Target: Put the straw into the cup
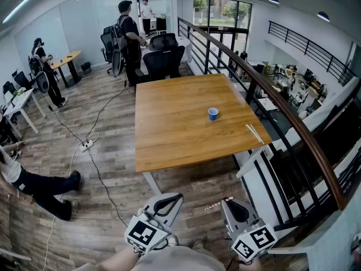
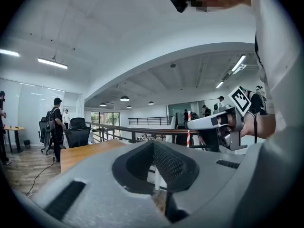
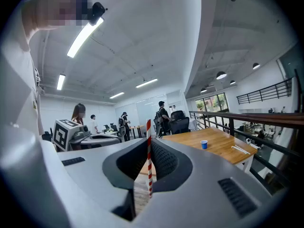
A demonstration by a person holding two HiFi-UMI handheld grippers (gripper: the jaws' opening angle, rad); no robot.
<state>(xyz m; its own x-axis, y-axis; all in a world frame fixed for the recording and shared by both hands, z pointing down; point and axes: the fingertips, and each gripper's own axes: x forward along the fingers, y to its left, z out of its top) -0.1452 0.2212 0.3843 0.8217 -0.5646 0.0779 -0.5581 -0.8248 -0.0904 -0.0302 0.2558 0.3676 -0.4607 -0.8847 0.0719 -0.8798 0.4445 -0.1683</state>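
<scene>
Straw [image 3: 148, 159], red-and-white striped, is clamped between the jaws of the right gripper [image 3: 148, 146]. In the right gripper view it crosses the jaw line upright, with its top end above the jaws and its lower end below them. In the head view we find the same straw [image 1: 217, 204] as a short striped bar sticking out leftward from the tips of the right gripper [image 1: 228, 201]. That view is too steep for us to judge its true tilt, so we take near-upright from the gripper's own camera. The cup [image 1: 212, 113] is small, blue, open end up. It stands on the right half of the tabletop [image 1: 169, 134], nearer the right edge than the left and about midway between the near and far edges. It lies ahead of both grippers and well apart from them, beyond the near edge. The right gripper view puts the cup [image 3: 204, 144] to the right of the jaw line, so we judge the carry needs a forward reach plus a turn to the right before the lower end can go down into the cup. The right gripper is slightly the nearer. The left gripper [image 2: 154, 144] has its jaws together on nothing, and it hangs level with the right one, short of the table. Pale sticks [image 1: 253, 132], possibly spare straws, lie at the right edge, near the near-right corner.
</scene>
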